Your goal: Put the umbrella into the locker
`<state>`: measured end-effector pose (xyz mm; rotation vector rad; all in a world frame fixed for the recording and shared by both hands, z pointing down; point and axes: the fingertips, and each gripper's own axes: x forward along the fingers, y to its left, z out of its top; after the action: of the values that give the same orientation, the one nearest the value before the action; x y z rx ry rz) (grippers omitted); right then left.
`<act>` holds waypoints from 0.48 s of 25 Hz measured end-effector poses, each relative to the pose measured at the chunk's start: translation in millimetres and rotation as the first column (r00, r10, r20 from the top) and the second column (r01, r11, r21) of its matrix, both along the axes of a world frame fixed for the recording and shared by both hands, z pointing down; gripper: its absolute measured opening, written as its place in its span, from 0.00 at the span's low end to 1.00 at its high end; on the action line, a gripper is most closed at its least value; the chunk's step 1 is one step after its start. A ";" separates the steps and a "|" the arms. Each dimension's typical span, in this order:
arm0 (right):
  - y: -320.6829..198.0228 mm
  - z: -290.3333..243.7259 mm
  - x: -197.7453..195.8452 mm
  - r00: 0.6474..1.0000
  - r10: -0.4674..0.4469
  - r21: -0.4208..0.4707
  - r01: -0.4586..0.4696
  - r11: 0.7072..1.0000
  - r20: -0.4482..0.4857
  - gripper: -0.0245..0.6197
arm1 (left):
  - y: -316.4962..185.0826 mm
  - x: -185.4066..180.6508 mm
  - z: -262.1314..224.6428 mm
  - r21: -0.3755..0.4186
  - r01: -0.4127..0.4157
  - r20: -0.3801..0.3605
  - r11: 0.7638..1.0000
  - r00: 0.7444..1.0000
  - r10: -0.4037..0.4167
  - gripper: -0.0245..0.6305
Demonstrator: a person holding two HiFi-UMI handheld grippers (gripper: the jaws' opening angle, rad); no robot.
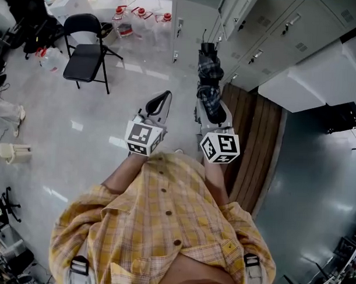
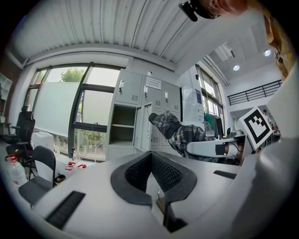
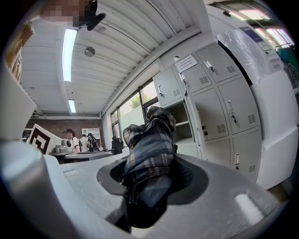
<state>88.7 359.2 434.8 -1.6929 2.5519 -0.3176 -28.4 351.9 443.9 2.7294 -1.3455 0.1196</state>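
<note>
The folded plaid umbrella is in your right gripper, held out in front of you above the pale floor, its black end pointing away toward the grey lockers. It is outside the lockers, not yet in any compartment. In the right gripper view the umbrella fills the middle, and the black fingers are pinching its bunched fabric from both sides; beyond it you can see one open locker compartment with a shelf inside and its door swung out. Your left gripper is just to the left of the right one and carries nothing: in the left gripper view its fingers bow outward and are pressed together at the tips, with only floor showing through the gap. From that side the umbrella lies to the right, in front of the same open compartment. To the right of the umbrella a strip of brown wooden slats runs along the floor. On the far left stands a black folding chair, and red-capped bottles sit on the floor beyond it. Your yellow checked shirt fills the near edge.
</note>
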 end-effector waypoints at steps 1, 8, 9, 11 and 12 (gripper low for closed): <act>2.4 1.0 3.2 1.000 -0.006 -0.001 0.006 1.000 -0.001 0.32 | 3.2 5.1 1.8 -0.003 0.001 0.003 1.000 1.000 -0.001 0.04; 14.9 7.4 18.2 0.999 -0.040 -0.005 0.040 0.999 0.016 0.32 | 22.5 25.0 15.9 -0.031 0.014 0.021 0.999 1.000 -0.014 0.04; 16.1 8.4 20.4 0.999 -0.042 -0.005 0.042 0.999 0.018 0.32 | 22.8 26.3 16.8 -0.034 0.020 0.019 0.999 1.000 -0.020 0.04; 17.6 9.8 23.8 0.999 -0.046 -0.003 0.046 0.999 0.019 0.32 | 23.1 29.7 18.5 -0.035 0.026 0.018 0.999 1.000 -0.026 0.04; 17.1 10.4 24.8 0.999 -0.048 -0.001 0.048 0.999 0.018 0.32 | 22.9 31.7 19.5 -0.034 0.025 0.020 0.999 0.999 -0.025 0.04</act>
<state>113.4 376.3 445.2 -1.6240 2.5837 -0.3362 3.3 374.8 463.4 2.6890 -1.3689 0.1666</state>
